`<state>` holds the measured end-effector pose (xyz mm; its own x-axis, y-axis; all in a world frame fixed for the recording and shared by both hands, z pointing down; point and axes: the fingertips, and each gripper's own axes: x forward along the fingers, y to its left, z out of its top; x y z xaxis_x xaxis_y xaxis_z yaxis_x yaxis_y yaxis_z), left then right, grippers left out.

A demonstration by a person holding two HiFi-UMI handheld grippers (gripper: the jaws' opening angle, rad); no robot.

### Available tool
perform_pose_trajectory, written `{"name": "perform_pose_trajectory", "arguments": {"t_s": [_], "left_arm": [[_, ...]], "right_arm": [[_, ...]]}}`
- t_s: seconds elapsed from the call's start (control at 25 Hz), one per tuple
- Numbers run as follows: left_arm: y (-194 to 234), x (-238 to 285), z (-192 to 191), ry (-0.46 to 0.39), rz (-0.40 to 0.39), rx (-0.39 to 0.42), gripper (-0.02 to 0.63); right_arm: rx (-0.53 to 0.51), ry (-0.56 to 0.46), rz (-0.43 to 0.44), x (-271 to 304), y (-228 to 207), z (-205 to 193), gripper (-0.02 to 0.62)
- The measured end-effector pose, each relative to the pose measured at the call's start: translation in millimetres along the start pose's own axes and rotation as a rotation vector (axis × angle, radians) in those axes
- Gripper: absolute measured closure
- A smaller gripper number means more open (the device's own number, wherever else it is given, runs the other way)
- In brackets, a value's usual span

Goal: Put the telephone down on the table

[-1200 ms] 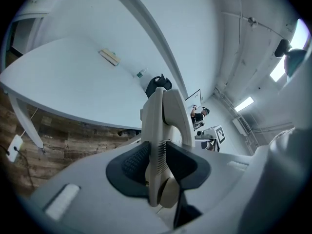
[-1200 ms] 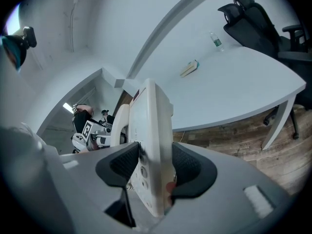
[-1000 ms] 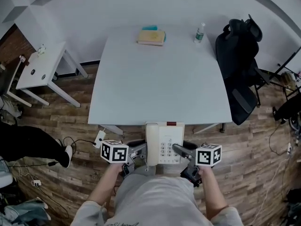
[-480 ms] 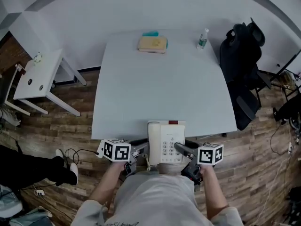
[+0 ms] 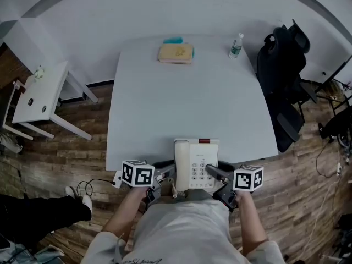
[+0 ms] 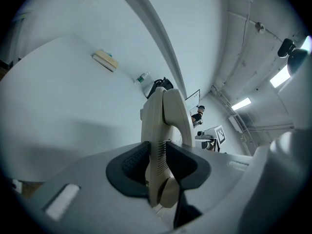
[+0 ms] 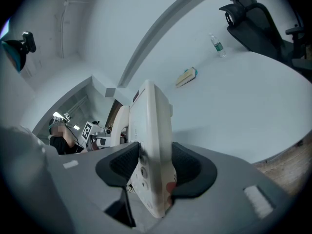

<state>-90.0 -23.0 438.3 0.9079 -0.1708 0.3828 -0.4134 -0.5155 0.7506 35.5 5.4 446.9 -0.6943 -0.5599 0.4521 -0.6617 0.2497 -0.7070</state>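
The telephone (image 5: 195, 166) hangs between both claws at the near edge of the surface (image 5: 187, 103), its far end over the tabletop and its near end toward the person. I cannot tell whether it touches yet. The left claw (image 5: 165, 174) is clamped on the handset side and the right claw (image 5: 213, 171) on the keypad side, each with its pads pressed on the casing. To set it down well, I would carry it further in until the whole base lies over the surface, and hold both sides level so the handset does not slip from its cradle. Lower both claws together, and open them only once the base sits flat. The book (image 5: 176, 53) and bottle (image 5: 235, 45) at the far edge are well apart from it.
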Motion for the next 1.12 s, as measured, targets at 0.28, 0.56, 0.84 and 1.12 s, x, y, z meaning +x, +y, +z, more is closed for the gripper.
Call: {"name": "perform_pose_trajectory", "arguments": {"t_s": [0.28, 0.56, 0.84, 1.12], "left_arm": [[-1, -2, -13, -0.021, 0.0, 0.005, 0.485], [8, 32, 42, -0.02, 0.02, -0.051, 0.485], [20, 36, 61, -0.027, 0.038, -0.059, 0.485], [37, 52, 84, -0.027, 0.046, -0.072, 0.485]], "right_arm": [[-0.025, 0.009, 0.006, -2, 1, -9, 0.371], [-0.012, 0.061, 0.018, 5, -27, 56, 0.371], [-0.013, 0.082, 0.029, 19, -34, 73, 0.371], [0.003, 0.088, 0.032, 34, -53, 98, 0.371]]}}
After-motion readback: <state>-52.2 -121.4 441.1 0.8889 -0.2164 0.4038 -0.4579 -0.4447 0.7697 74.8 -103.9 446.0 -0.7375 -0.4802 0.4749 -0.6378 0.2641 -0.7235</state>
